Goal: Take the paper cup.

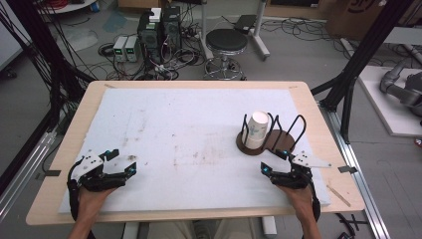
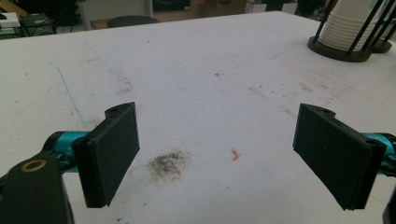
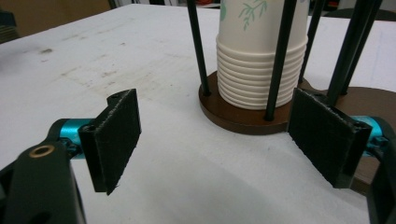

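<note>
Just beyond the right gripper, jaws spread and empty, stands the upright cup stack; the left gripper, also spread, lies well apart.

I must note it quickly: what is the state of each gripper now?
Left gripper: open, holding nothing.
Right gripper: open, holding nothing, just before the stack of paper cups.
</note>
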### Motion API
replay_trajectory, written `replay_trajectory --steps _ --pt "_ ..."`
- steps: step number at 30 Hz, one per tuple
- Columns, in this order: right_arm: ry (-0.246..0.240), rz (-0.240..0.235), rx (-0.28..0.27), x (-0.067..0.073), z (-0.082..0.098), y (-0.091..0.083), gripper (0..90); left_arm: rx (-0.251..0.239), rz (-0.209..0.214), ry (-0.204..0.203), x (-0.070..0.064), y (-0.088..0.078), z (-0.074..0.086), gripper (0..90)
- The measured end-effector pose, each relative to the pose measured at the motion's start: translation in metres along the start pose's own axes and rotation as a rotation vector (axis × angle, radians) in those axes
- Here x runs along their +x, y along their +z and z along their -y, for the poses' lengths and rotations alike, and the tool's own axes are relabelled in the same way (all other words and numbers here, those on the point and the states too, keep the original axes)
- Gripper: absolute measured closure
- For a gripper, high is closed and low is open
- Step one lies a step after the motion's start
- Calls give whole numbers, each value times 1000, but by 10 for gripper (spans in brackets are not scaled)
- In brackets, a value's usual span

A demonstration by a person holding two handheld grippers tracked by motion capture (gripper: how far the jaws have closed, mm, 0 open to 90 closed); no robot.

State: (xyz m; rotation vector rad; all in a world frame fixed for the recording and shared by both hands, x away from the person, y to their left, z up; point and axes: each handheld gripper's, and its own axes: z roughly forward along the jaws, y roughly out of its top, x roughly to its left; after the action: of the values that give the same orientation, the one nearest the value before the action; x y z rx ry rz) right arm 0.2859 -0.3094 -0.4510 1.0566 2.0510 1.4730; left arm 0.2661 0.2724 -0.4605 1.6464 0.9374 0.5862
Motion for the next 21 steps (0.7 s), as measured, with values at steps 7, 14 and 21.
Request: replay_trajectory --steps 7,14,21 --pt "-7 -15 25 1 -2 2 180 2 5 0 0 0 0 142" --pt "-13 -15 30 2 -2 2 180 2 3 0 0 0 0 142" --pt "-23 -12 21 1 -6 0 180 5 1 -1 1 0 0 142"
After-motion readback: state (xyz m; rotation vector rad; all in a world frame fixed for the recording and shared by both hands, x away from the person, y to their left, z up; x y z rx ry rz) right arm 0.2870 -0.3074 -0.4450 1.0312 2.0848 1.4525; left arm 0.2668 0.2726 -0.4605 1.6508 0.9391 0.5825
